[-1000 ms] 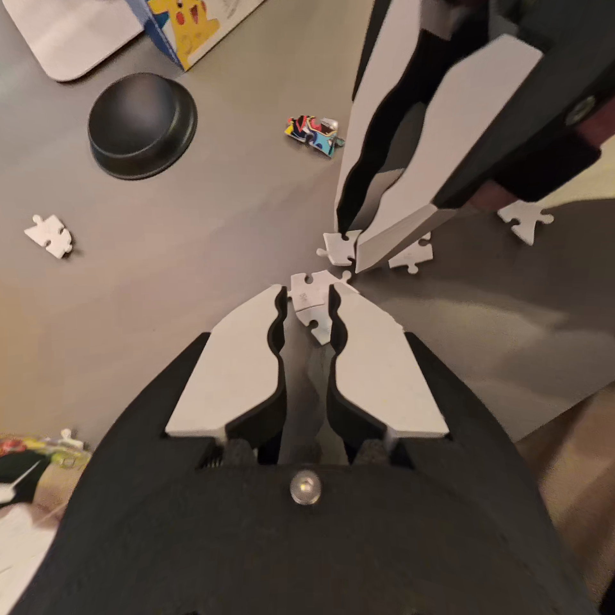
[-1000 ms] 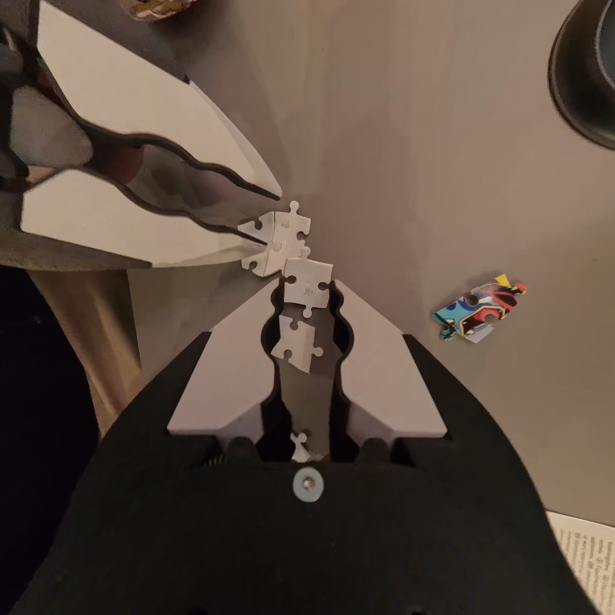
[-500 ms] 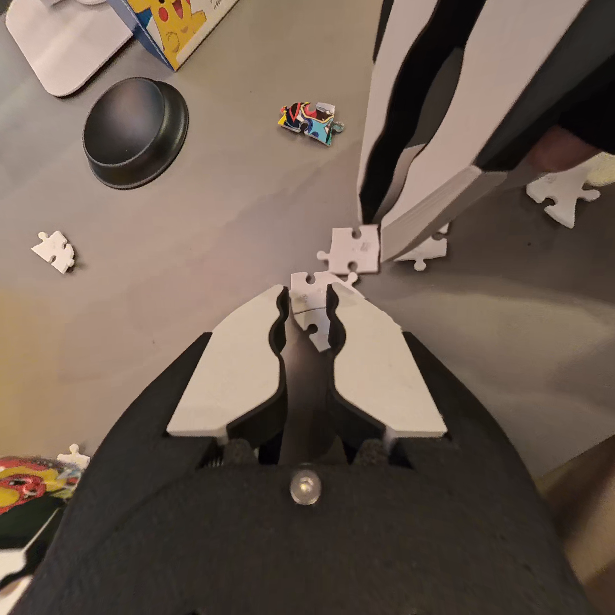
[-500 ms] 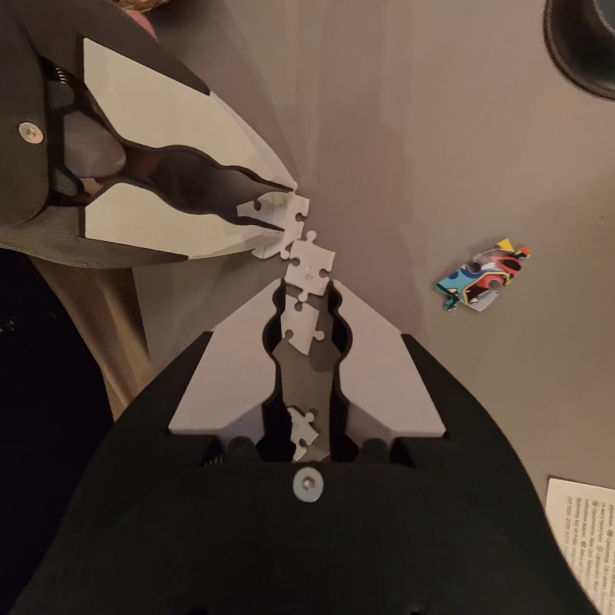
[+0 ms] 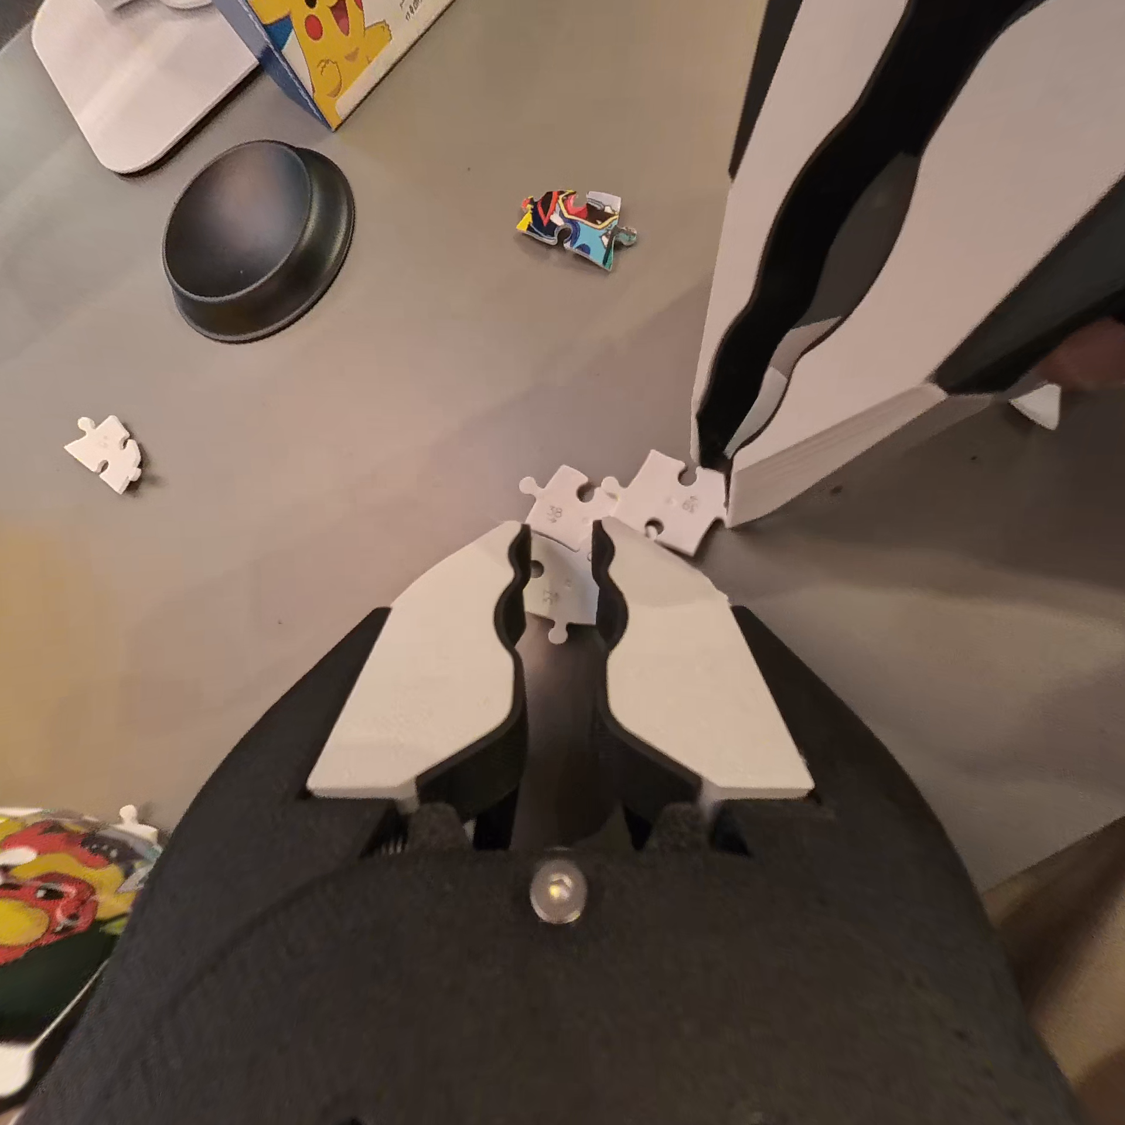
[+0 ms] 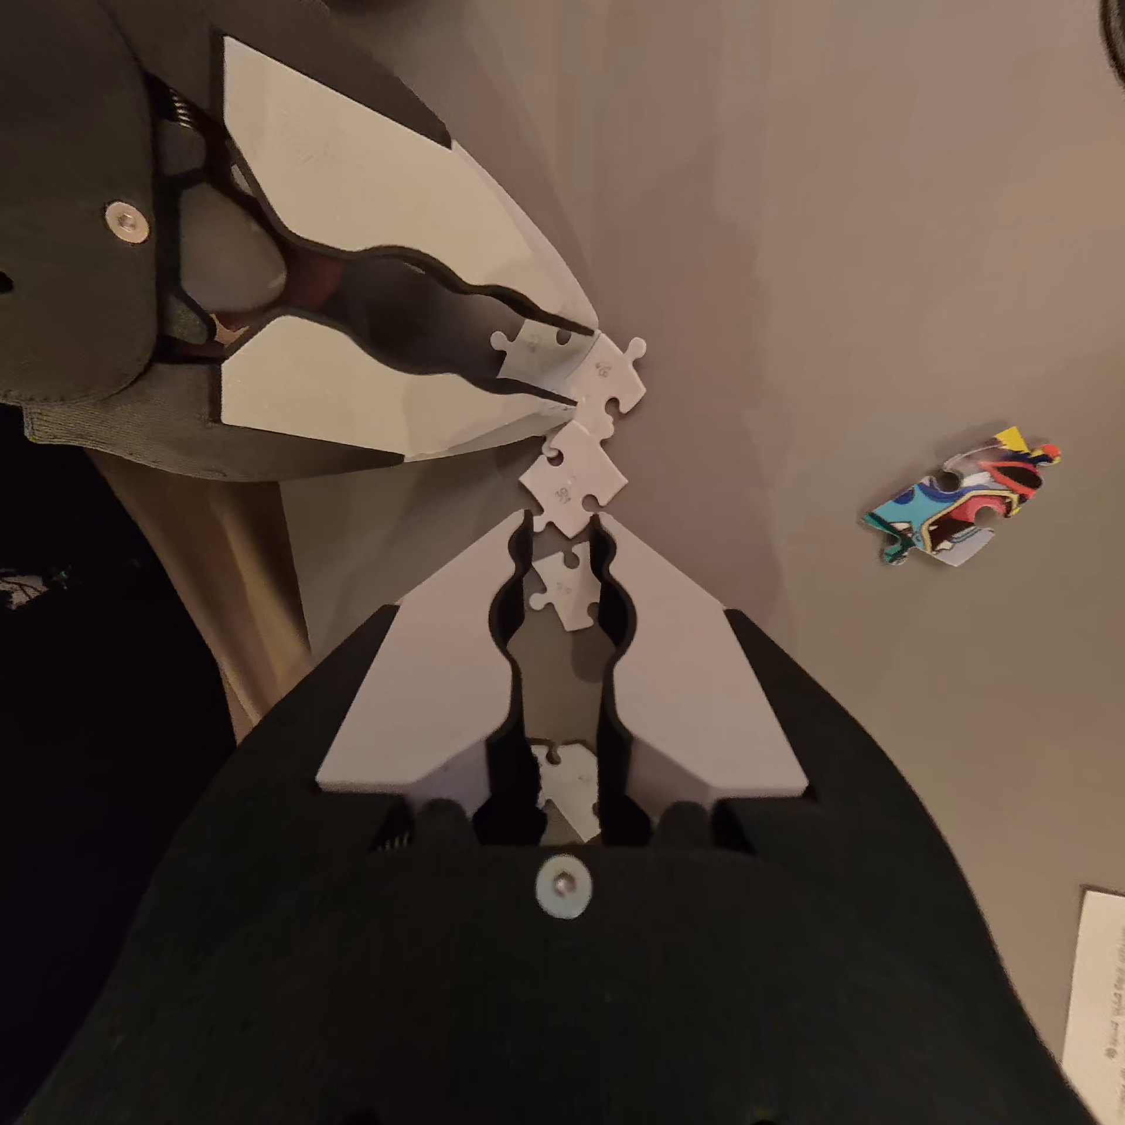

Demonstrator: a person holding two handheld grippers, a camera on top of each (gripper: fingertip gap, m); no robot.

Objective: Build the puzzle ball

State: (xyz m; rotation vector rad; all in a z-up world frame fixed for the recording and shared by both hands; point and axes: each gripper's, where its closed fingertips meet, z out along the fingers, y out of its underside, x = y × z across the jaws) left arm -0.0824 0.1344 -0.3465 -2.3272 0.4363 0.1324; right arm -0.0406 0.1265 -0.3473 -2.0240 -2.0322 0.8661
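At the frame's centre the left gripper is clamped on a joined pair of white pieces. Just beyond, the right gripper pinches a single white piece whose tab meets the pair's edge. If the angle is off, the tab could miss and buckle the joint. A coloured fragment lies farther up.

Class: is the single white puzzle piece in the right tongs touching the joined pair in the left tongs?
Touching. In the left wrist view, the single piece meets the pair.
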